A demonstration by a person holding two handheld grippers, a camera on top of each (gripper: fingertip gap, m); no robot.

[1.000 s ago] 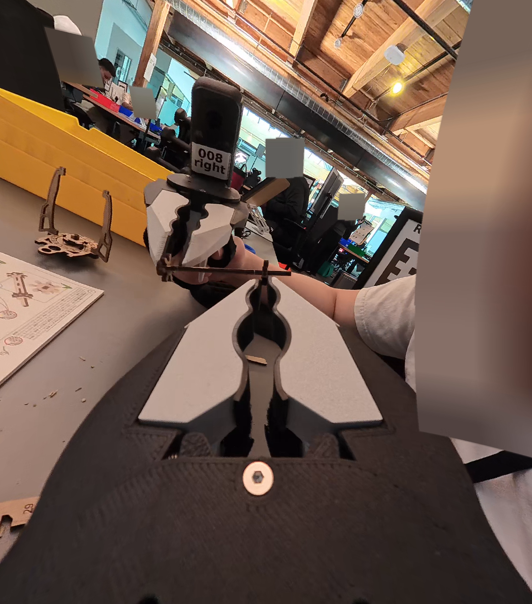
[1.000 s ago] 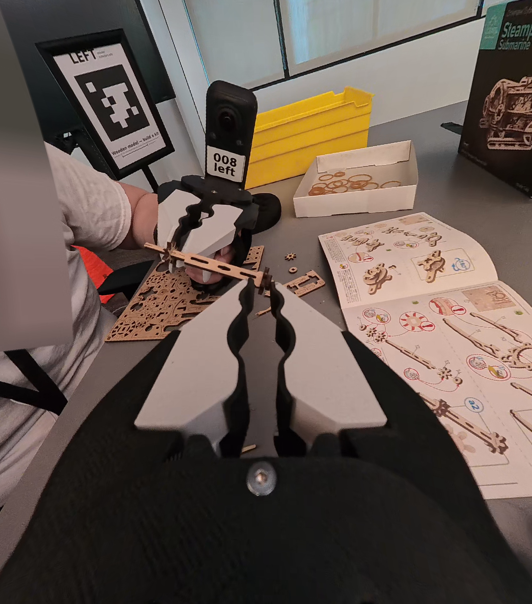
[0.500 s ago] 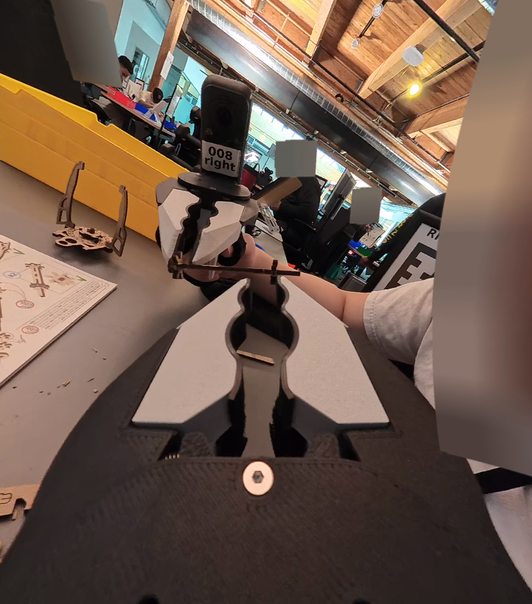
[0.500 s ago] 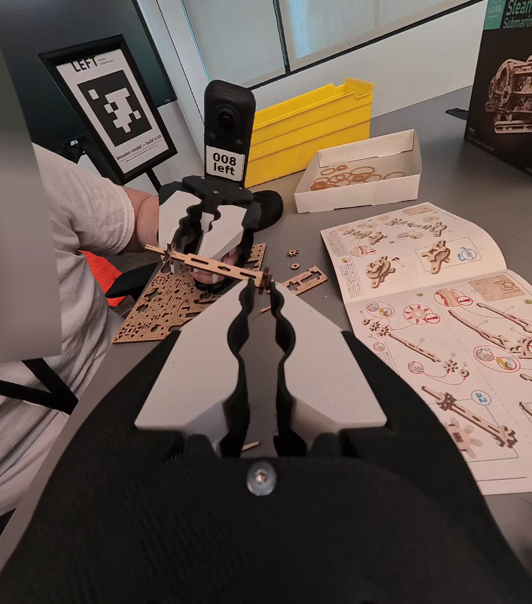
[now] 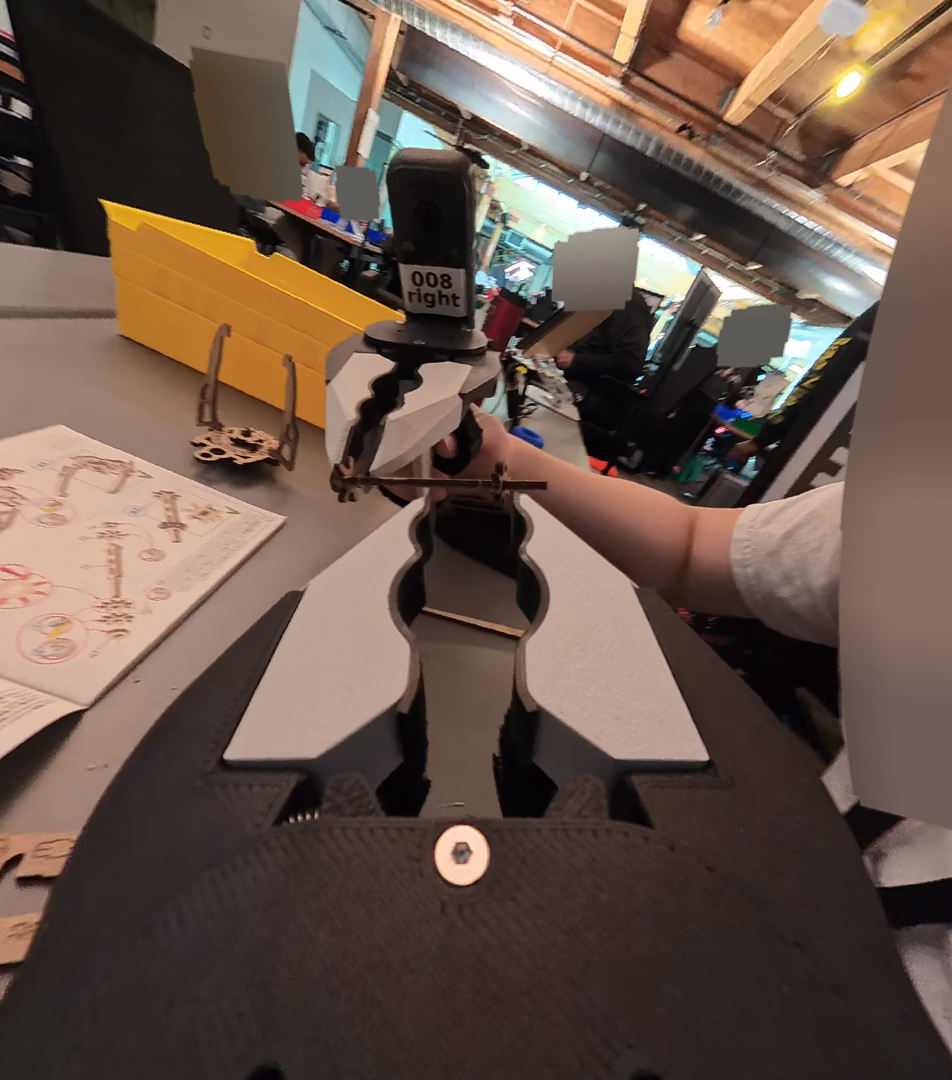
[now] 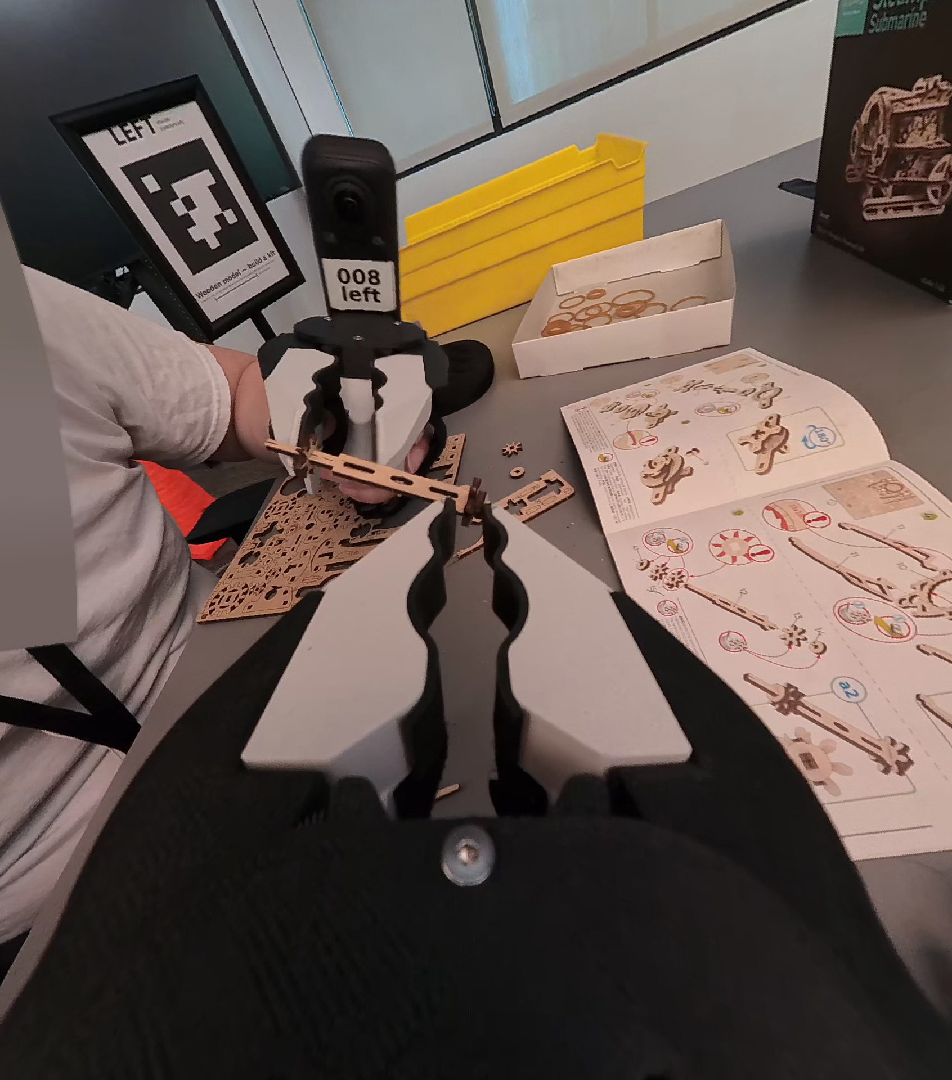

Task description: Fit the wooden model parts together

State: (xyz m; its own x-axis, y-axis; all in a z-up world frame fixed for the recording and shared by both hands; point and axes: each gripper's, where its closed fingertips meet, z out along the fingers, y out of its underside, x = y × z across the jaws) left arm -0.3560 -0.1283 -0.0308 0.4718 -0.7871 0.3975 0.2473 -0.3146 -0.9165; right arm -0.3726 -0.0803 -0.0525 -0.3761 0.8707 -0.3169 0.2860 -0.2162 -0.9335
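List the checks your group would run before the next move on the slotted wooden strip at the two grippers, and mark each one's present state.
1. Right gripper shut on one end of the slotted strip: ok.
2. Left gripper gripping the other end: not ok; its jaws stand apart around the small gear.
3. Strip held clear of the table: ok.
4. Small gear fully seated on the strip: cannot tell.
5. Instruction booklet open and in view: ok.
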